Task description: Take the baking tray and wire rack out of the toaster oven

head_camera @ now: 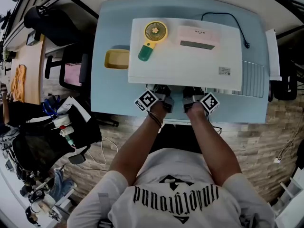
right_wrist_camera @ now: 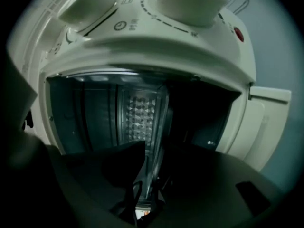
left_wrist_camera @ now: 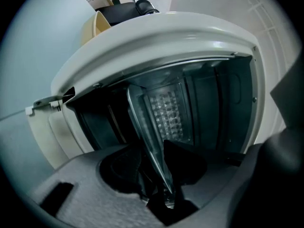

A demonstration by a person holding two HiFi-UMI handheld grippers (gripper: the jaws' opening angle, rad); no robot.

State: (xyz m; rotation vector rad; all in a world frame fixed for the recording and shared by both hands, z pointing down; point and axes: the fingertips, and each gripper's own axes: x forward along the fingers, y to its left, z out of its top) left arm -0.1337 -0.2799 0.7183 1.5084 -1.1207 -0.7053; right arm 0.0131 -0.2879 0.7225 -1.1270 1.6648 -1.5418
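Pale blue tabletop (head_camera: 111, 96) carries a white box-shaped toaster oven (head_camera: 185, 63) whose front stands close to the table's near edge. Only a narrow blue strip shows before the drop to the stone-patterned floor (head_camera: 256, 146), where the person (head_camera: 175, 194) stands with both forearms reaching in. The space between table edge and torso is open. A shallow yellow dish (head_camera: 117, 59) lies just beside the oven's left wall. A yellow hand fan with a green handle (head_camera: 153, 38) and a flat pink box (head_camera: 198, 36) rest on its roof, and a black cable (head_camera: 232, 22) loops behind. The oven's white door (left_wrist_camera: 42, 127) is swung open, baring a dark cavity with ribbed side walls. The thin, shiny metal baking tray (left_wrist_camera: 148, 132) is inside that cavity, seen edge-on, its rolled rim running out to the mouth. The left gripper (left_wrist_camera: 157, 175) and the right gripper (right_wrist_camera: 151, 175) reach in side by side, and each has its jaws clamped on that front rim — one jaw on either face. A diamond-embossed sheen shows deeper in; whether it belongs to the tray or the rear wall is unclear.
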